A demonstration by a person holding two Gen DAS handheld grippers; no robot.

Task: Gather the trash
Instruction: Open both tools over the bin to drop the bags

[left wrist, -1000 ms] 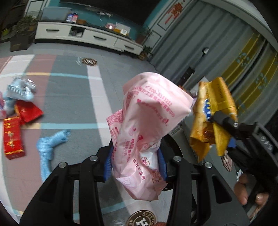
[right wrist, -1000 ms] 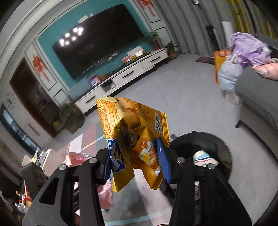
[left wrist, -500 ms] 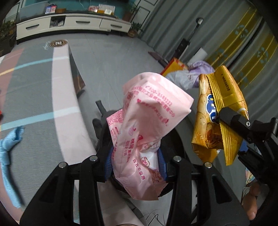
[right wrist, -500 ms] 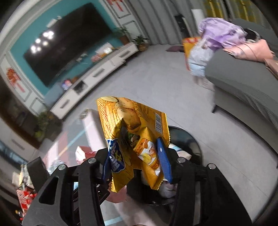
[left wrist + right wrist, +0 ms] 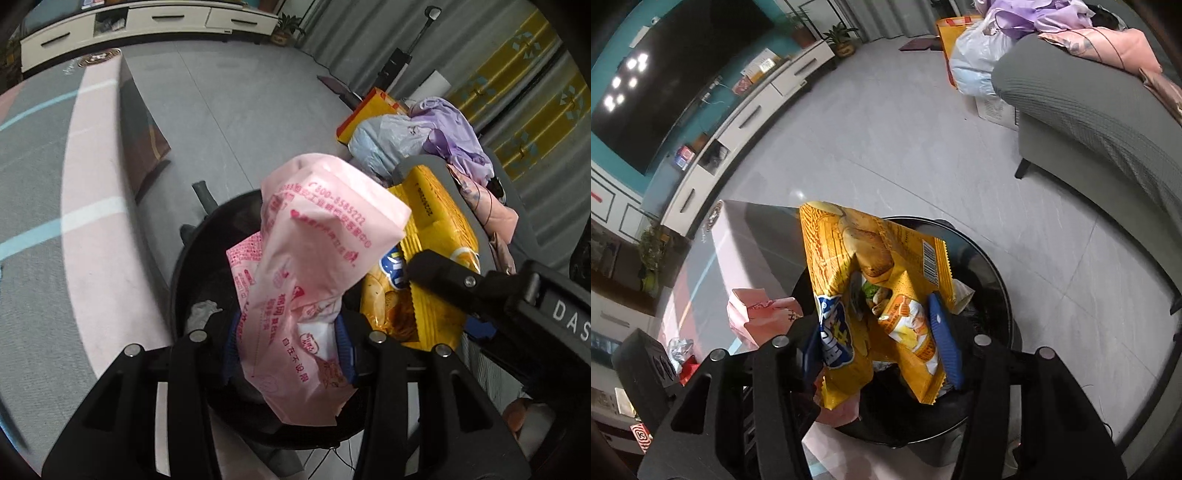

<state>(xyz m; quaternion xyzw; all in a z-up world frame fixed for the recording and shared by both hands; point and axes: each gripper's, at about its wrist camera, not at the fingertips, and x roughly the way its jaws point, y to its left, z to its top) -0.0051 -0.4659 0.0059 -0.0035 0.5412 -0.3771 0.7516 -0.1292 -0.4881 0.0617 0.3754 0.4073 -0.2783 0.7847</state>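
**Both wrappers over the bin, grips starting to ease**

Left wrist view: my left gripper (image 5: 288, 339) has the pink wrapper (image 5: 314, 266) pinched low down between its blue pads (image 5: 341, 345), so the crumpled bulk stands up ahead of the camera. I hold it there because the black trash bin (image 5: 192, 258) sits right beneath; its rim circles the wrapper's lower end, and a scrap of white paper (image 5: 203, 310) already lies inside near the left rim. These jaws have just opened a touch, though the pads look to me to be pressing the wrapper. The right gripper comes in from the right edge with the yellow chip bag (image 5: 436, 236), also above the bin.

Right wrist view: my right gripper (image 5: 882, 339) stands partly open and has just been widening. The chip bag hangs between the pads, and the right pad (image 5: 942, 339) seems to have parted from it. Directly below is the bin's mouth, so I judge the bag is set to fall in. The pink wrapper shows at the bin's left rim.
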